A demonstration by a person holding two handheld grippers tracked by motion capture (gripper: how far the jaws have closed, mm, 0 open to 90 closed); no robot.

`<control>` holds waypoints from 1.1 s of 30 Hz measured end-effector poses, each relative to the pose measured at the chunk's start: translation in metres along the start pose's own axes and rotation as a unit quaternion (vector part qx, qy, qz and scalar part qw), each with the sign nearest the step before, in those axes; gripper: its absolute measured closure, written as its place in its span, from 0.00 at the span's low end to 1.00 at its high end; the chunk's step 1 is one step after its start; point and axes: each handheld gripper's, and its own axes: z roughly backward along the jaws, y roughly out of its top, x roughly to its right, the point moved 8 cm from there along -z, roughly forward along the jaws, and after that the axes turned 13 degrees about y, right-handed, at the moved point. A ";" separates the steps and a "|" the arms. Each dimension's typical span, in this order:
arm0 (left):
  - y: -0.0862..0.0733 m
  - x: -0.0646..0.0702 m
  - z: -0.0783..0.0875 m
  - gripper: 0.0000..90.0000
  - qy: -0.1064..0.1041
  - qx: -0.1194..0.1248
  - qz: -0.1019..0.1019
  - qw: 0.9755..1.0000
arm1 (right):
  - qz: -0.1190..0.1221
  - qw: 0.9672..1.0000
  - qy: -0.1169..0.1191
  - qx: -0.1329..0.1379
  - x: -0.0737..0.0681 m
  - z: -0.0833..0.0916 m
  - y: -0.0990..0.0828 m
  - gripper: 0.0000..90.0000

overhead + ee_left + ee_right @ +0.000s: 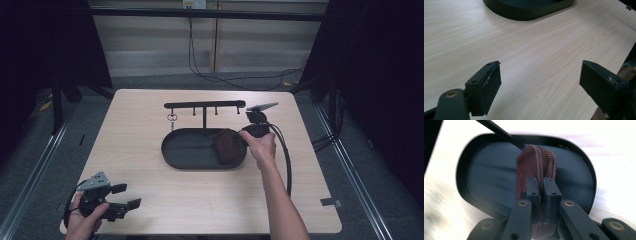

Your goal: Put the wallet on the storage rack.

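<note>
The brown zip pouch (227, 146) sits at the right end of the black oval tray (190, 150), standing on edge with its zipper uppermost, and the right gripper (248, 131) has it pinched. Judging by this, the pouch is either just arriving in the tray or about to be lifted out; which of the two cannot be told. What is left in either case is for the right gripper to let go or carry it off. Behind the tray stands a black hook rack (205, 105) with a key ring (172, 118) hanging near its left end, untouched.

In the right gripper view the jaws are clenched on the pouch (536, 170), nearly together, one on each side of the zipper seam. The left gripper (127, 196) rests well in front of the tray at the counter's (150, 200) near left corner, its jaws spread wide and holding nothing, bare wood between them.
</note>
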 end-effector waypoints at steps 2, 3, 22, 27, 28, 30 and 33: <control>0.000 0.000 0.000 0.19 0.000 -0.001 0.000 1.000 | 0.002 1.000 0.003 0.002 0.002 -0.003 0.000 0.93; 0.000 -0.001 0.000 0.19 0.001 -0.001 0.001 1.000 | 0.003 1.000 0.001 0.001 0.003 -0.005 0.000 0.93; 0.003 -0.004 -0.003 0.19 0.006 0.000 0.008 1.000 | 0.037 0.998 -0.017 0.040 0.010 0.007 -0.002 0.65; 0.004 -0.005 -0.004 0.19 0.008 0.002 0.010 1.000 | 0.064 0.997 -0.012 0.052 0.001 0.014 -0.002 0.51; 0.004 -0.005 -0.004 0.19 0.008 0.003 0.013 1.000 | 0.067 0.996 -0.015 0.051 0.000 0.015 -0.002 0.48; 0.004 -0.006 -0.003 0.19 0.008 0.005 0.014 1.000 | 0.077 0.996 -0.015 0.049 -0.003 0.018 -0.004 0.45; 0.005 -0.006 -0.003 0.19 0.009 0.006 0.015 1.000 | 0.084 0.995 -0.019 0.056 -0.004 0.023 -0.008 0.37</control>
